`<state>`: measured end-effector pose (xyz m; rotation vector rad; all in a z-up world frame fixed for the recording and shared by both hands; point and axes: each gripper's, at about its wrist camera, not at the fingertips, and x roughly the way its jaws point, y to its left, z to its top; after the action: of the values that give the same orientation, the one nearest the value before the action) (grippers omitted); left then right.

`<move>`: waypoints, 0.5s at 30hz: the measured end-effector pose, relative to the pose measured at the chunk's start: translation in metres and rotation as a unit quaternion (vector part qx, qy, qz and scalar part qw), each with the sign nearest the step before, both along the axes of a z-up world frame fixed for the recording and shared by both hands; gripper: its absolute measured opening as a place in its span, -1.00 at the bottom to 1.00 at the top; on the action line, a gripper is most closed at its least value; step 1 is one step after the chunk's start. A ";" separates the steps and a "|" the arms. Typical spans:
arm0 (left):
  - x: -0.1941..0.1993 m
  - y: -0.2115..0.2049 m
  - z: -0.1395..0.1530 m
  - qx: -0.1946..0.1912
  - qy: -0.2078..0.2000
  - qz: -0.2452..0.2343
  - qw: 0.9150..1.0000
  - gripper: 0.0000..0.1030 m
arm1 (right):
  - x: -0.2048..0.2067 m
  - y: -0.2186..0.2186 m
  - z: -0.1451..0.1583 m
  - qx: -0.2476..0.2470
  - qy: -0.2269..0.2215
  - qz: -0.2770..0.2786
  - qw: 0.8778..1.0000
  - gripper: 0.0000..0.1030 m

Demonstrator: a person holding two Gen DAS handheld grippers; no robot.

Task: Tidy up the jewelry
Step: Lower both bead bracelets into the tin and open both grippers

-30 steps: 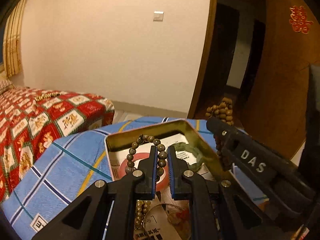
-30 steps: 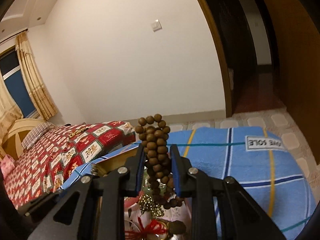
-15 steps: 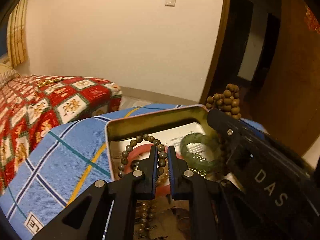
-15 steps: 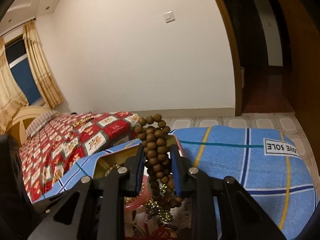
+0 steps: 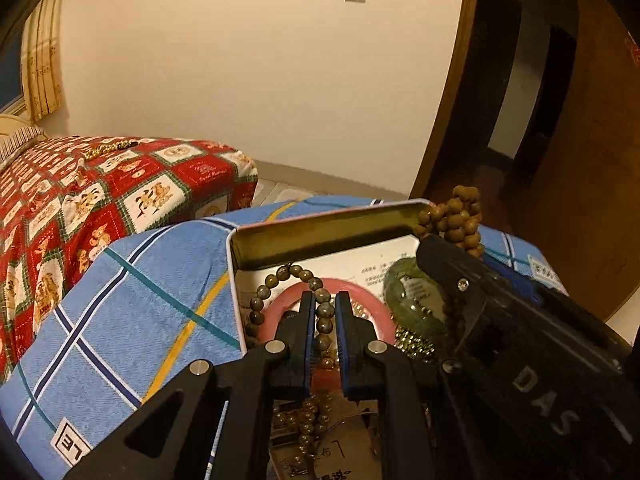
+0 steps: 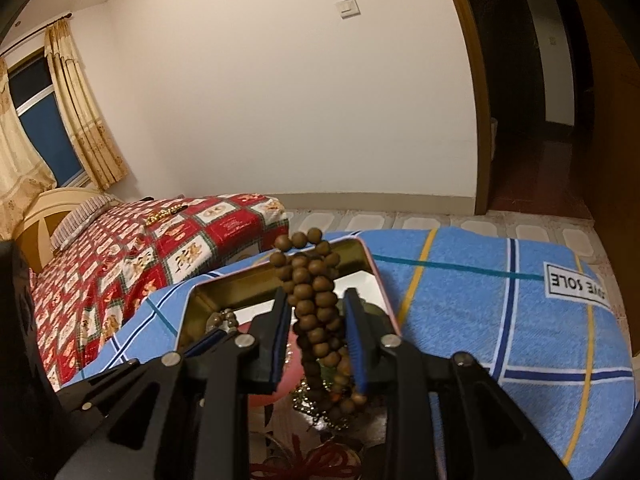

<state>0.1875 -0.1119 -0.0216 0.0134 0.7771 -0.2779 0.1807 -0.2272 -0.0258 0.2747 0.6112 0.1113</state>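
An open metal tin [image 5: 320,228] sits on a blue plaid cloth [image 5: 132,308]; it also shows in the right wrist view [image 6: 366,258]. My left gripper [image 5: 322,304] is shut on a dark grey-brown bead bracelet [image 5: 276,280] over the tin. My right gripper [image 6: 316,312] is shut on a bundled brown wooden bead string [image 6: 312,280], held above the tin; it shows in the left wrist view [image 5: 456,220] too. Inside the tin lie a pink bangle [image 5: 372,300], a green bangle [image 5: 400,284] and gold beads [image 5: 412,344].
A bed with a red patterned quilt [image 5: 80,192] stands at left, with a gold chain [image 5: 104,150] lying on it. A brown door frame [image 5: 448,92] and dark doorway are at right. The blue cloth [image 6: 500,312] stretches right of the tin.
Both grippers have come down closer over the tin, each still holding its beads. The tin now looks larger and nearer in both views.
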 end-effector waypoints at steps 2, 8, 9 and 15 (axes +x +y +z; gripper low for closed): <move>0.001 0.001 -0.001 0.001 0.008 0.005 1.000 -0.79 | 0.000 -0.004 -0.001 0.013 0.004 -0.002 1.000 0.05; -0.006 -0.009 0.006 0.024 -0.013 -0.013 1.000 0.29 | -0.012 -0.016 0.006 0.044 -0.030 -0.022 0.998 0.38; -0.007 -0.009 0.007 0.026 -0.018 -0.013 0.999 0.35 | -0.013 -0.018 0.007 0.049 -0.035 -0.026 0.998 0.42; -0.007 -0.011 0.007 0.037 -0.019 -0.016 0.999 0.38 | -0.018 -0.024 0.010 0.064 -0.052 -0.046 0.996 0.49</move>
<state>0.1803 -0.1229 -0.0142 0.1003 0.7486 -0.2779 0.1623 -0.2513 -0.0158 0.4175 0.4888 0.0763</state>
